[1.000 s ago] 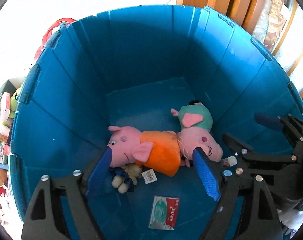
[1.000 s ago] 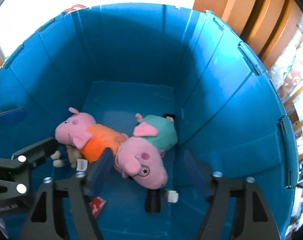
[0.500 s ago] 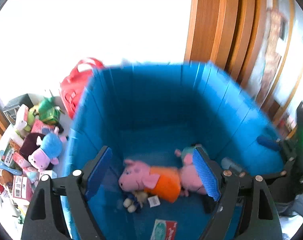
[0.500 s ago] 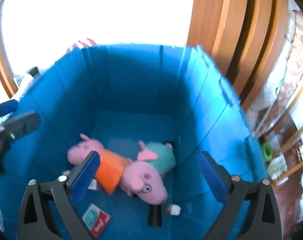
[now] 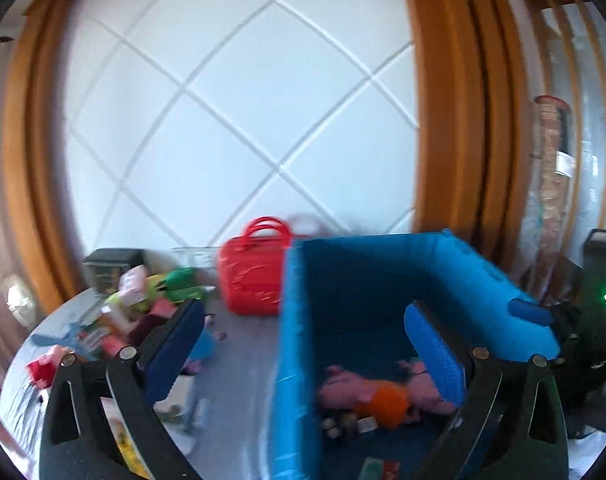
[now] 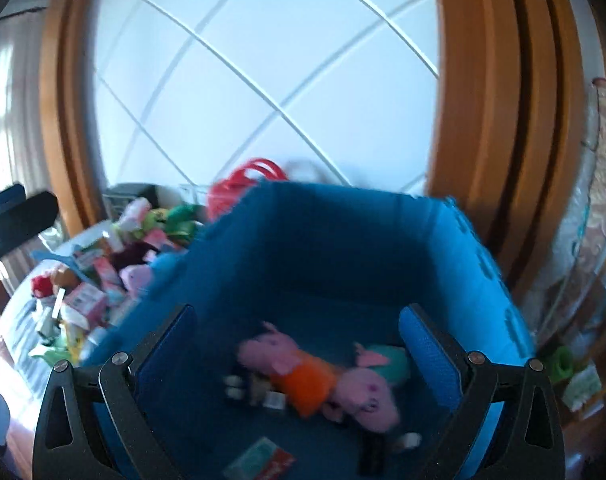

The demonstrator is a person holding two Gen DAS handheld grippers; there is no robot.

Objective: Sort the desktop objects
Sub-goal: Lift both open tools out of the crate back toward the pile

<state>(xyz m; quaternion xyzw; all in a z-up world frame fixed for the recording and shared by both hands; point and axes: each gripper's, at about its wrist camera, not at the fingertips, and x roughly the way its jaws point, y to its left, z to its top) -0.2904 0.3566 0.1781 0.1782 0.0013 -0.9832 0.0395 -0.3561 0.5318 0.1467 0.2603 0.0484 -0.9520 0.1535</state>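
Note:
A blue bin [image 5: 299,344] [image 6: 319,240] stands on the table and holds two pink pig plush toys, one in orange [image 6: 303,380] [image 5: 367,394] and one in teal [image 6: 379,384], plus a small packet [image 6: 259,460]. My left gripper [image 5: 303,348] is open and empty, raised above the bin's left wall. My right gripper [image 6: 299,352] is open and empty, raised above the bin. A pile of toys and small boxes [image 5: 135,312] [image 6: 103,276] lies on the table left of the bin.
A red handbag [image 5: 255,276] stands behind the bin's left corner, its handles showing in the right wrist view [image 6: 251,176]. A dark box [image 5: 111,270] sits at the table's back. Wooden frames and a white panelled wall rise behind. The other gripper [image 5: 531,312] shows at the right.
Both grippers have risen up and back out of the bin. The left one has shifted left, bringing the table and toy pile into view. Both stay open and empty.

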